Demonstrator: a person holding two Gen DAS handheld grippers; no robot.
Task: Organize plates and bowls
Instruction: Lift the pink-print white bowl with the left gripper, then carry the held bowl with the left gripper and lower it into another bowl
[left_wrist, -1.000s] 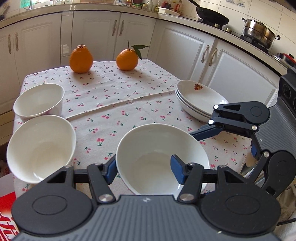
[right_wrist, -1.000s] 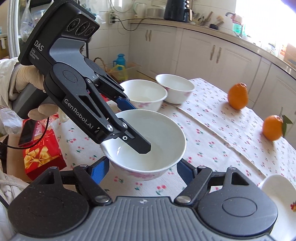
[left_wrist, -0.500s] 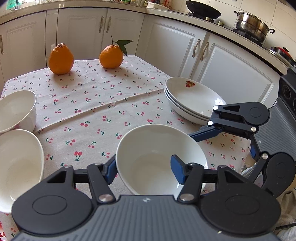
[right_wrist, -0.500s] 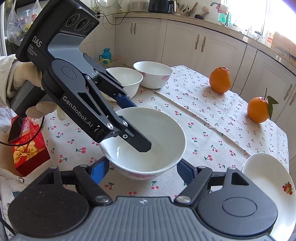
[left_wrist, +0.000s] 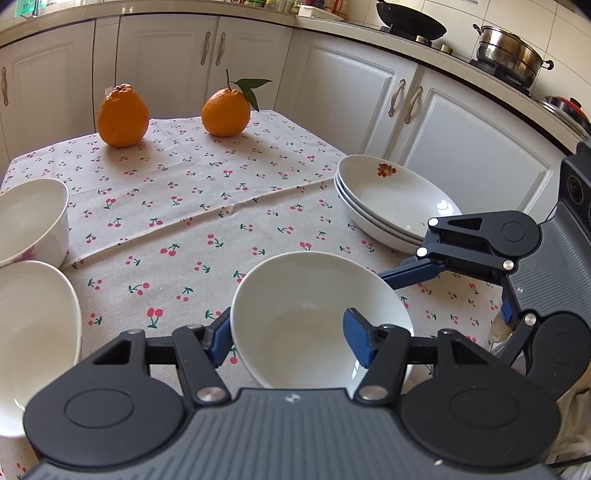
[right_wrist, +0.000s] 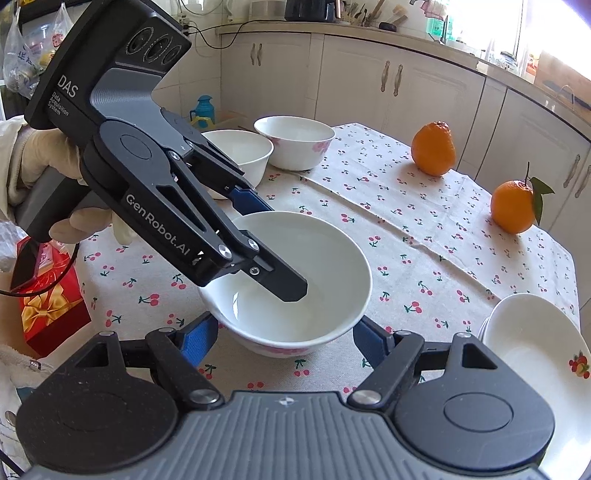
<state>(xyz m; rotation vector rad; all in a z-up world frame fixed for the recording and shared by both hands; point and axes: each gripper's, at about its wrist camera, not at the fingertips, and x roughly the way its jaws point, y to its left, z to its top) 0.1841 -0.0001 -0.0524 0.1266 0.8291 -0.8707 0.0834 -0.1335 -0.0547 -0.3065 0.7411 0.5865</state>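
Watching, I see the bowl (left_wrist: 303, 317) sit on the table (left_wrist: 184, 206) near the plates (left_wrist: 388, 192), its wall between the jaws of the left gripper (left_wrist: 288, 334), which have just been opening, the right gripper (right_wrist: 284, 339) wide around it; a hasty pull-out could hook the rim and tip it.

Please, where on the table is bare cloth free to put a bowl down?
The widest free patch is mid-table, bordered by the two oranges, the plate stack and the near bowl. It is crowded at the two bowls by the left gripper.
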